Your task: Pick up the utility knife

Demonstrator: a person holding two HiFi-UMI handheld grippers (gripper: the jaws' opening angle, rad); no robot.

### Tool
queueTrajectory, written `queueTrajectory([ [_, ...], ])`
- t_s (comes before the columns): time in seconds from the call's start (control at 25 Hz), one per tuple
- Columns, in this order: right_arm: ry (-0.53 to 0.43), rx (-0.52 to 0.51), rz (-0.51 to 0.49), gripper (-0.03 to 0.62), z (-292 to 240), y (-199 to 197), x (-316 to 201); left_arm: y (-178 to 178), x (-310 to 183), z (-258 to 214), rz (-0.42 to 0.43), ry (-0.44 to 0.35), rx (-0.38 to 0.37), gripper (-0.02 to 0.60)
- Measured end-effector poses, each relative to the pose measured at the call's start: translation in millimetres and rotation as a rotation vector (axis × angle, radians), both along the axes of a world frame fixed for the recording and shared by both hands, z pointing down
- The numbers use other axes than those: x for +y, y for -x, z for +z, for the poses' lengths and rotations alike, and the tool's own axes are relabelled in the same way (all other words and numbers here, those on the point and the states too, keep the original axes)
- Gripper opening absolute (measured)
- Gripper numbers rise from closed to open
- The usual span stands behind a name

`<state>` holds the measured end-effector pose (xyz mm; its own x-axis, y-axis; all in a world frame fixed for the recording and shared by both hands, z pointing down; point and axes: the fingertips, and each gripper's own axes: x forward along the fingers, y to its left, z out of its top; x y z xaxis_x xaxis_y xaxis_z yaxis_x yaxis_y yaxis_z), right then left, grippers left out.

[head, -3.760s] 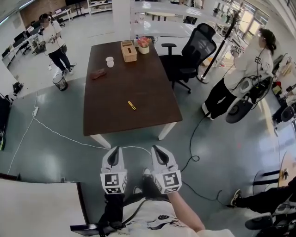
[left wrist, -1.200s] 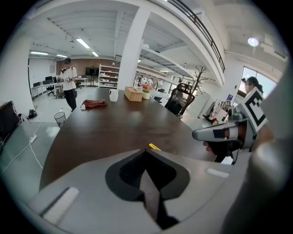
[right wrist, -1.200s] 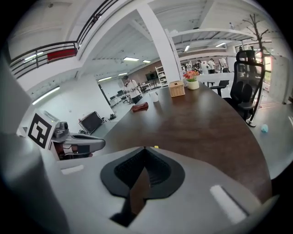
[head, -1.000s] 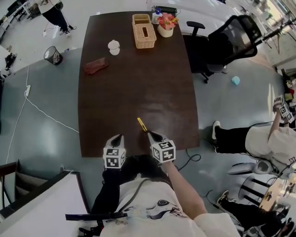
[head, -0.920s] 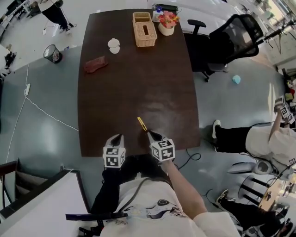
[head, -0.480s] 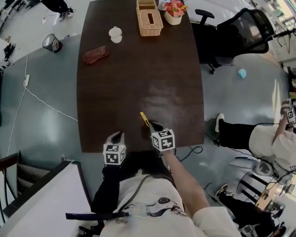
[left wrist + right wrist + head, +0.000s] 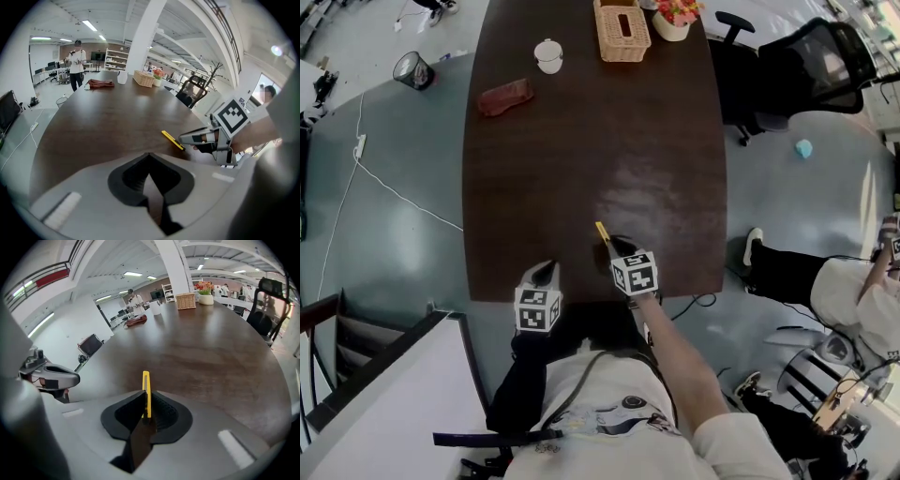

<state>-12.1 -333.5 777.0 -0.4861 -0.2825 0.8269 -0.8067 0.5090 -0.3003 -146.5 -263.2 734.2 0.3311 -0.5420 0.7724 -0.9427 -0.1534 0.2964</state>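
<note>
The right hand-held gripper [image 7: 146, 405] clamps the slim yellow plastic utility knife [image 7: 146, 383] at the dark wooden table's [image 7: 581, 141] near edge, apparently for lifting. The left hand-held gripper [image 7: 149, 161] is closed and empty.

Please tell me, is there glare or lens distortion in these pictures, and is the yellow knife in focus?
Head view: a pale sheen of glare lies on the dark table beyond the utility knife. Both gripper views: strong fisheye bending, black corners. Right gripper view: the knife looks sharp in the right claw.

We see a slim yellow utility knife [image 7: 601, 230], a glossy dark brown wooden worktop [image 7: 581, 141], a tan woven basket [image 7: 622, 21], a small white cup [image 7: 548, 55], a rust-red cloth [image 7: 505, 97]
</note>
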Motion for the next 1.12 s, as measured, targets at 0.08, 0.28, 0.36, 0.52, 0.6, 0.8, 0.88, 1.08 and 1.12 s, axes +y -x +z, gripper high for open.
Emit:
queueTrajectory([
  [0.08,0.002,0.009,-0.008,0.046,3.2,1.2,1.5,0.2,0.3,-1.8,0.001,-0.003,0.001,-0.005],
  [0.28,-0.002,0.024,-0.013,0.052,5.6,4.2,2.3,1.7,1.1,-3.1,0.002,-0.004,0.007,-0.005],
  [0.36,-0.006,0.03,-0.019,0.052,5.4,5.8,2.5,2.3,1.9,-3.1,0.001,-0.004,0.01,-0.005],
  [0.52,-0.013,0.02,-0.027,0.061,0.9,9.0,0.8,0.4,1.8,-4.1,0.005,-0.006,0.014,-0.005],
  [0.6,-0.007,0.023,-0.03,0.066,1.8,10.2,0.3,-0.2,1.8,-4.7,0.007,-0.009,0.016,-0.005],
  [0.8,0.021,0.058,-0.03,0.075,12.0,8.7,4.3,-1.8,4.8,-6.7,0.012,-0.007,0.019,-0.005],
  [0.88,0.008,0.068,-0.015,0.071,12.5,8.7,4.0,0.5,6.2,-6.2,0.009,-0.006,0.018,-0.005],
  [1.08,-0.073,0.15,-0.018,0.066,11.1,10.6,4.6,2.7,7.8,-5.9,0.003,-0.003,0.02,-0.005],
  [1.12,-0.086,0.175,-0.02,0.066,11.1,11.2,4.8,2.6,7.7,-5.9,0.005,-0.003,0.019,-0.005],
])
